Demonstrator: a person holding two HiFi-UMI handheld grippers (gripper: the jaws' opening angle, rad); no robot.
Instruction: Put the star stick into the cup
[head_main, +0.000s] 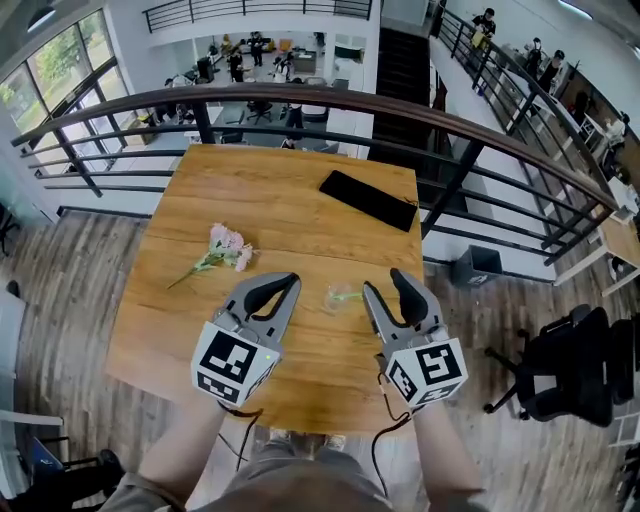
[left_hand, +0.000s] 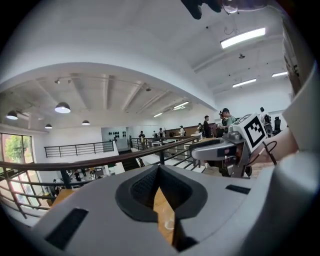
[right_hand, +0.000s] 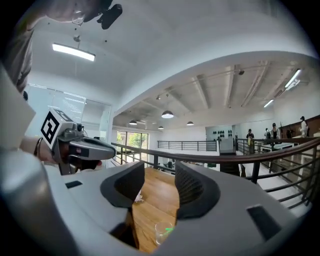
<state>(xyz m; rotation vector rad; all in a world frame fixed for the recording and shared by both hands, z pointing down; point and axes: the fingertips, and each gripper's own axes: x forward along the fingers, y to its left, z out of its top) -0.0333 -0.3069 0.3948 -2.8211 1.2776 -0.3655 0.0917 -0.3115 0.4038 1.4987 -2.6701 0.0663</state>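
Note:
A clear cup (head_main: 338, 298) stands on the wooden table (head_main: 280, 190), between and below my two grippers. A green star stick (head_main: 346, 295) rests inside it. The right gripper view shows the cup (right_hand: 162, 233) low between the jaws, with the green stick (right_hand: 169, 230) in it. My right gripper (head_main: 383, 281) hovers above the table, open, with nothing between its jaws (right_hand: 159, 172). My left gripper (head_main: 291, 281) hangs beside it at about the same height, its tips meeting, shut and holding nothing (left_hand: 159, 169). Both point roughly level toward the railing.
A pink flower (head_main: 228, 246) on a green stem lies on the table to the left. A flat black slab (head_main: 368, 199) lies at the far right corner. A dark railing (head_main: 300, 95) runs behind the table. A black office chair (head_main: 565, 370) stands on the floor at right.

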